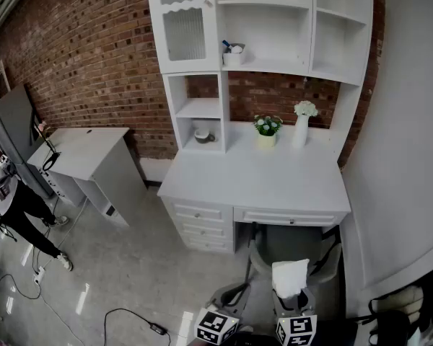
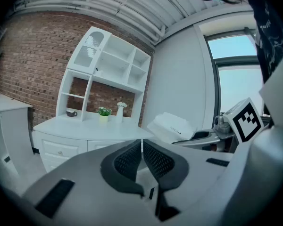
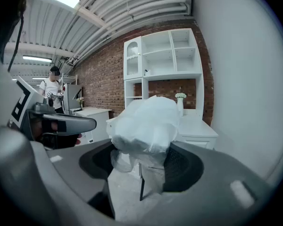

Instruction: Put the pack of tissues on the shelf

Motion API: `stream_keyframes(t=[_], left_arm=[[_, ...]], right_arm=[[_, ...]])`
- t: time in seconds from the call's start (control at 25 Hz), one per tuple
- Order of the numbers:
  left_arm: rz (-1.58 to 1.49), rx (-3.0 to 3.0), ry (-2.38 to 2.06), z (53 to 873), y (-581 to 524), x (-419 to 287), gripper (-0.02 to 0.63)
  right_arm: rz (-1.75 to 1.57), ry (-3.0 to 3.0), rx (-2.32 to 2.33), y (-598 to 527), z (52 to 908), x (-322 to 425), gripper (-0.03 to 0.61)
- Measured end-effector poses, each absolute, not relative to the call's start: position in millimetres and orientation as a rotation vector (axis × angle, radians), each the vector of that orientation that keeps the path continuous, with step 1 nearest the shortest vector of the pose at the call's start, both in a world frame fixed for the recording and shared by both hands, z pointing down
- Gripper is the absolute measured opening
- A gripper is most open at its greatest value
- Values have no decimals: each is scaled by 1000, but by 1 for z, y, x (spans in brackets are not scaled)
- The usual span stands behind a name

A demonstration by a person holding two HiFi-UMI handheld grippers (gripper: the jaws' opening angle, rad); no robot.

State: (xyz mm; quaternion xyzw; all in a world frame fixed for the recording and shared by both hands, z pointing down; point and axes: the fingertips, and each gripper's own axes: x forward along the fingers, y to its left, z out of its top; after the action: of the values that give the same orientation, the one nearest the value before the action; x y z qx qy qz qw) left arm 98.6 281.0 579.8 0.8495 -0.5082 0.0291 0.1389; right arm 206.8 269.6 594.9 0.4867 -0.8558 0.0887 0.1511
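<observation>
One pack of tissues (image 1: 290, 276) sits clamped in the right gripper (image 1: 293, 300) — shelf (image 1: 274, 67) at twelve o'clock, higher up; left gripper (image 2: 141, 157) pinched together, empty.

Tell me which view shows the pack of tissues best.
The right gripper view: the pack of tissues fills the centre, pinched in the right gripper. The left gripper view shows it smaller, side-on. The head view shows only its small white top near the bottom edge.
</observation>
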Motion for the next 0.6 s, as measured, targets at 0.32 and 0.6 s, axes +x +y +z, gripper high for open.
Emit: stream_keyframes(t=[0.32, 0.6], left_arm=[[82, 2459, -1500, 579, 270, 104, 18], [97, 2438, -1522, 580, 266, 103, 18]], right_arm=[[262, -2473, 1384, 257, 591, 209, 272], [344, -2542, 1355, 251, 587, 208, 279]])
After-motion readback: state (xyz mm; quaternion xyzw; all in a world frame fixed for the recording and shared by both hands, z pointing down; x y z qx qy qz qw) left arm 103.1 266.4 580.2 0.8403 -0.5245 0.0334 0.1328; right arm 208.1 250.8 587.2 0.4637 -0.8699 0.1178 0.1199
